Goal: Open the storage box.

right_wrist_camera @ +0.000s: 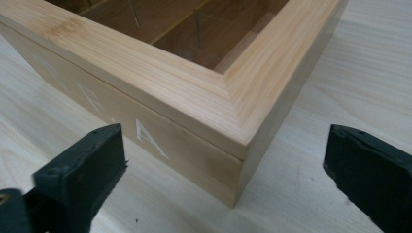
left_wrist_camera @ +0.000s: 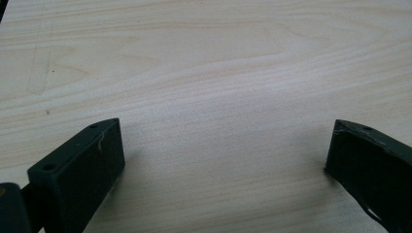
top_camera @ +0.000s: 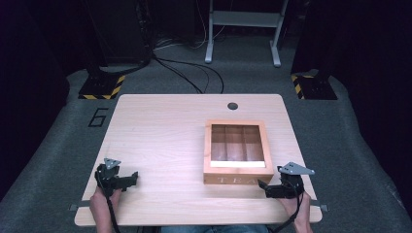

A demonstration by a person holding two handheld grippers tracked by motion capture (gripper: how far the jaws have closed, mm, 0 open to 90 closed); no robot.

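on table [top_camera: 160,145], tea box [top_camera: 238,172] lettered face toward person; left hand-held gripper [left_wrist_camera: 223,165], right hand-held gripper [right_wrist_camera: 226,170] wide open, empty.

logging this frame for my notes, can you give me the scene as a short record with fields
surface: light wooden table, round hole near its far edge
main object: wooden tea box, lid shut, window top showing three compartments, lettering on front
left gripper: open, on bare table, near left
right gripper: open, facing the box's near right corner, not touching it
hands: one behind each gripper at the near edge
background: grey carpet, cables, grey stand legs
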